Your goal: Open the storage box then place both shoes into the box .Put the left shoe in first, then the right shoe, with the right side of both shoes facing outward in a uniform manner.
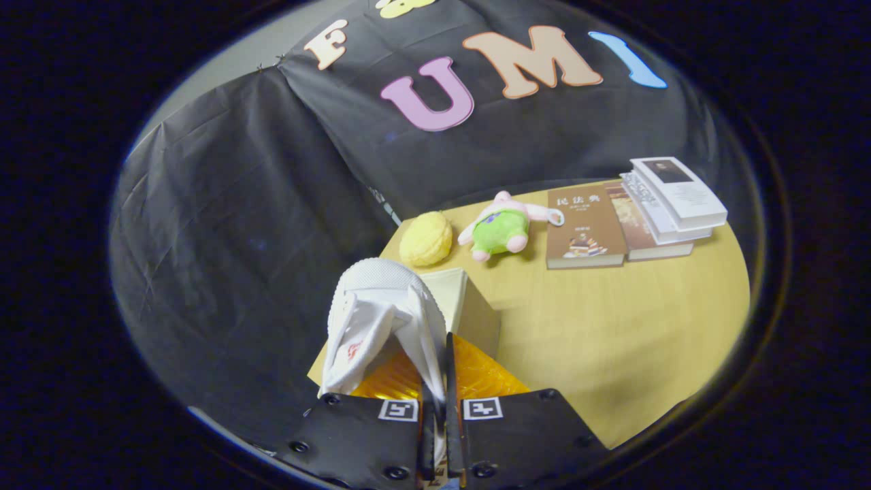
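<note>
My gripper [437, 381] is shut on a white shoe [381, 320], its fingers pinching the shoe's side wall near the opening. The shoe points away from me, toe up and forward, with the tongue and a red mark inside showing. It hangs over the storage box [469, 306], whose pale wall stands just beyond the fingers. An orange translucent part of the box [483, 374] lies below the shoe, to both sides of the fingers. Whether another shoe lies inside the box is hidden.
The box stands at the near left corner of a yellow wooden table [612, 327]. Beyond it lie a yellow ball-like thing [426, 238], a pink and green plush toy [507, 228], a brown book [585, 228] and a stack of books [670, 201].
</note>
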The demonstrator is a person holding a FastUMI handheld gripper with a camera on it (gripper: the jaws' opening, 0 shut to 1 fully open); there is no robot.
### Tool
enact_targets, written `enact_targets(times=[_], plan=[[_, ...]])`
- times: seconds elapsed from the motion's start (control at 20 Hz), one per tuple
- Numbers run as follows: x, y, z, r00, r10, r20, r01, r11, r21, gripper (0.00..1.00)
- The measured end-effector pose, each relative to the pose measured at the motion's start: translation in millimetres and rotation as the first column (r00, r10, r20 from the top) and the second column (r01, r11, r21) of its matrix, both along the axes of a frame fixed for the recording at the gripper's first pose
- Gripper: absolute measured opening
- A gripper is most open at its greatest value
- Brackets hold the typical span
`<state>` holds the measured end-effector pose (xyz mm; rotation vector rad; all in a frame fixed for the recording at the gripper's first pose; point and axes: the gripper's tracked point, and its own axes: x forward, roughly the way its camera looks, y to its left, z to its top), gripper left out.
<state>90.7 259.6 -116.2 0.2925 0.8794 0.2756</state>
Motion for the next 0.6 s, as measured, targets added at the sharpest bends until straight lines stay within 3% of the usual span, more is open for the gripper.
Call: enact_targets(times=[0.6], plan=[[45,37,-60,0.999,-0.041,-0.025,0.038,0.993,-0.110,0.10]])
